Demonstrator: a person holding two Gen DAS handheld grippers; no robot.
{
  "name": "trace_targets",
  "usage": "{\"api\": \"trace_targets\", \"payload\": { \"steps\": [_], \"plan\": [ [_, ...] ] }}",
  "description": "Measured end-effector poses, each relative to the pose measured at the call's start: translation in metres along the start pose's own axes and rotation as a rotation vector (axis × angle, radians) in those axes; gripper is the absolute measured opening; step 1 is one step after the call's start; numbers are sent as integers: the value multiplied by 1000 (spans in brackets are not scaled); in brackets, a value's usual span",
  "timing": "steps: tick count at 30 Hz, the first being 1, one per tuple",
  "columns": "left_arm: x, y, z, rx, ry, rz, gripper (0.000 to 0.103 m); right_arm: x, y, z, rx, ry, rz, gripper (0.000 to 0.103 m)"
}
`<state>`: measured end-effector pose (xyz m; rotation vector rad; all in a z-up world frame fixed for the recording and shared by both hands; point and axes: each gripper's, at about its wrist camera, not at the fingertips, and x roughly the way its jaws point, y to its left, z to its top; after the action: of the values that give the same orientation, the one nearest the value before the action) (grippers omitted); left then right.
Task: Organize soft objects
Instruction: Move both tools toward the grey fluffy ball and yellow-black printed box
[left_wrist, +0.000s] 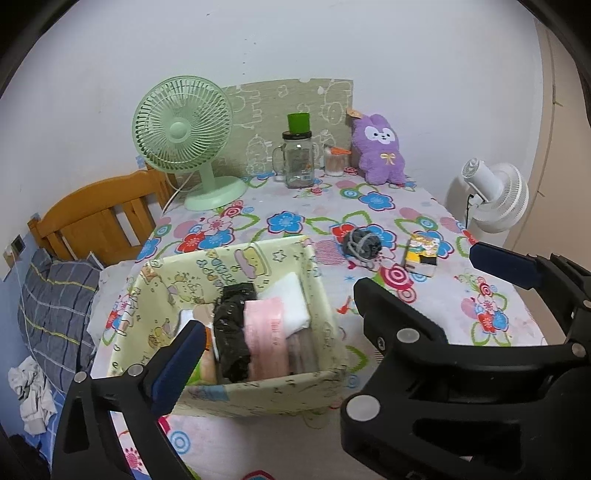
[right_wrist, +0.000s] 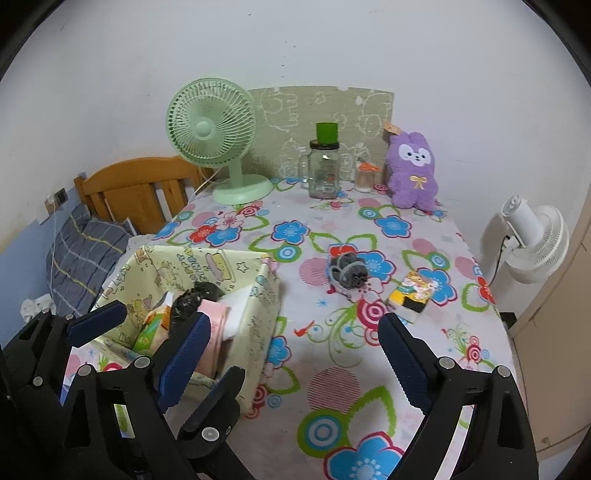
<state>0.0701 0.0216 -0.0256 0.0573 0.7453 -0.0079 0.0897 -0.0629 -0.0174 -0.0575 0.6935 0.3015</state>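
Note:
A pale yellow fabric storage box (left_wrist: 258, 391) (right_wrist: 258, 314) stands at the near left of the table. It holds a black bundle (left_wrist: 232, 332), a pink pack (left_wrist: 266, 332), a white cloth (left_wrist: 288, 299) and other soft items. A grey rolled sock (left_wrist: 360, 243) (right_wrist: 349, 273) and a small tissue pack (left_wrist: 421, 254) (right_wrist: 410, 295) lie on the cloth to the right of the box. A purple plush rabbit (left_wrist: 378, 151) (right_wrist: 413, 170) sits at the back. My left gripper (left_wrist: 332, 295) is open and empty over the box. My right gripper (right_wrist: 295, 354) is open and empty, and the left gripper (right_wrist: 144, 325) shows beside it.
A green desk fan (left_wrist: 184, 136) (right_wrist: 214, 136), a glass jar with a green cup (left_wrist: 297, 155) (right_wrist: 325, 166) and a small container (left_wrist: 336, 162) stand at the back. A white fan (left_wrist: 491, 192) (right_wrist: 532, 236) stands off the right edge. A bed with pillow (left_wrist: 55, 295) lies left.

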Motion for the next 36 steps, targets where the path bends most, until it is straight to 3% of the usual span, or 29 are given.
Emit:
{"api": "trace_targets", "payload": {
  "steps": [23, 26, 36],
  "plan": [
    [-16, -67, 6, 12, -34, -39, 103, -41, -64, -14, 43, -56, -61, 96],
    [-15, -74, 9, 2, -52, -13, 103, -43, -74, -14, 56, -61, -60, 96],
    [8, -95, 24, 26, -34, -25, 103, -31, -106, -9, 81, -52, -58, 96]
  ]
}}
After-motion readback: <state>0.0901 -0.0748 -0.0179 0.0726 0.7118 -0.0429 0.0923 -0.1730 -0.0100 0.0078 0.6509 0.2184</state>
